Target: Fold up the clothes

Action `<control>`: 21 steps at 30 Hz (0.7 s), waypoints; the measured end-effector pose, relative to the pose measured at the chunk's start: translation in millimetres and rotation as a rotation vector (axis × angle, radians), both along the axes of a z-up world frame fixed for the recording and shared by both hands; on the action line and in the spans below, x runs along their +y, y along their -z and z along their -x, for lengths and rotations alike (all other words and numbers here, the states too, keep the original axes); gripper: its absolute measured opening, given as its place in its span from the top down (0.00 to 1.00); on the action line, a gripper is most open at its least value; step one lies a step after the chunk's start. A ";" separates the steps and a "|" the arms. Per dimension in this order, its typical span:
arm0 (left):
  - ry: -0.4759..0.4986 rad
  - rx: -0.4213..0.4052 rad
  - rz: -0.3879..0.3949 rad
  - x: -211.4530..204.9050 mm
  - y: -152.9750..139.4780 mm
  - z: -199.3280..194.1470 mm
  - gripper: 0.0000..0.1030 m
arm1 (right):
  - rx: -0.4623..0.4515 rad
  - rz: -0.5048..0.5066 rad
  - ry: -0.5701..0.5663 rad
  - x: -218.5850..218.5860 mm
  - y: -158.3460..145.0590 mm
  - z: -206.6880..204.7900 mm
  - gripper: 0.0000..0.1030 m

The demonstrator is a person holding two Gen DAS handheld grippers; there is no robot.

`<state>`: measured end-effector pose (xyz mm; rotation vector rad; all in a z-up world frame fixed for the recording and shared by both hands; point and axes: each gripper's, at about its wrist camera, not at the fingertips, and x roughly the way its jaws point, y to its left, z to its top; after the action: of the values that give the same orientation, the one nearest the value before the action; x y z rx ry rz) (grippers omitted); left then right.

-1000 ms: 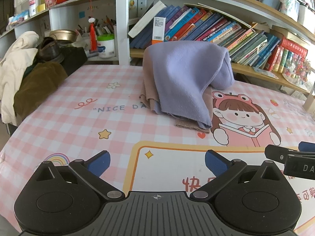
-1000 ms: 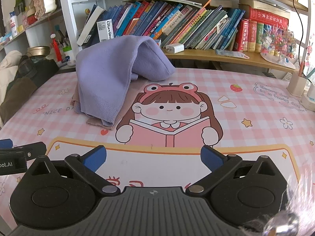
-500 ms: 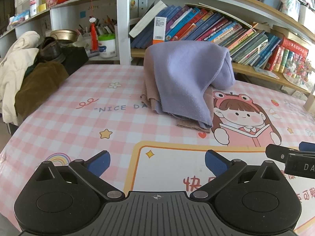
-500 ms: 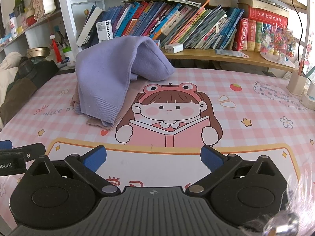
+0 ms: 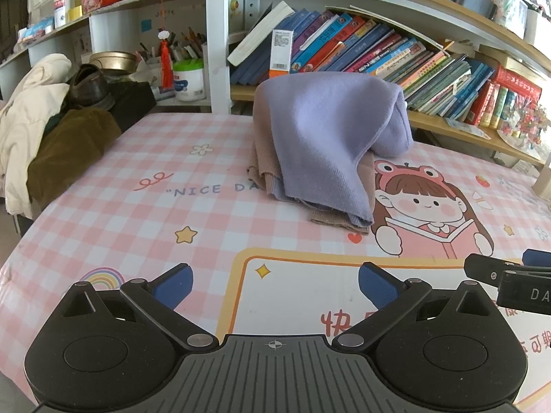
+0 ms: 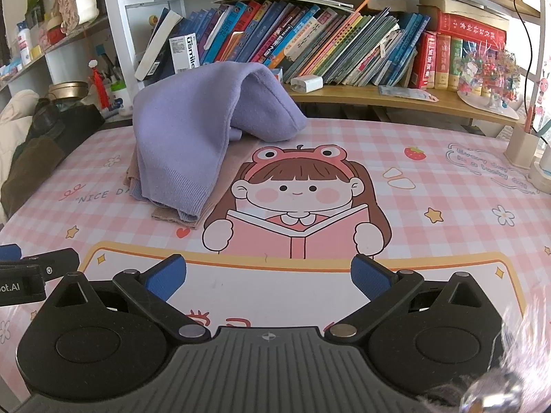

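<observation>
Up close, blue-padded fingers (image 5: 377, 290) of the left gripper (image 5: 274, 284) spread wide, nothing between them, held low over the near part of the pink checked tablecloth (image 5: 137, 220). Same on the right gripper (image 6: 268, 277): fingers (image 6: 165, 277) parted and empty, above the white panel with the orange border. Each gripper's tip poking into the other's view from the side.

Farther out, well apart from both, a lavender knit sweater (image 5: 323, 144) heaped loosely toward the far side of the table, humped high in the middle, one ribbed hem drooping down to the front, another fold slumped to the right. Underneath and touching, a flatter beige-brown knit garment (image 5: 344, 222), edges showing at the left and front. Just beside the pile, a printed cartoon girl (image 6: 296, 203) reading a book.

Beyond, leaning books (image 6: 310, 51) on the shelf; at the left edge, a heap of cream and brown jackets (image 5: 38, 137).
</observation>
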<state>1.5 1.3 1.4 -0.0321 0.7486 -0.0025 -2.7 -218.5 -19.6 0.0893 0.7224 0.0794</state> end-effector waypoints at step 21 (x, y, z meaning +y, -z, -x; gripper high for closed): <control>-0.002 0.003 -0.008 -6.9 -1.5 -2.9 0.00 | 0.003 -0.008 0.009 -6.5 1.6 -3.9 0.00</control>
<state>4.4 -5.5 2.9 -0.0250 0.7518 0.0024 1.2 -225.0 -21.2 0.0998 0.7252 0.0738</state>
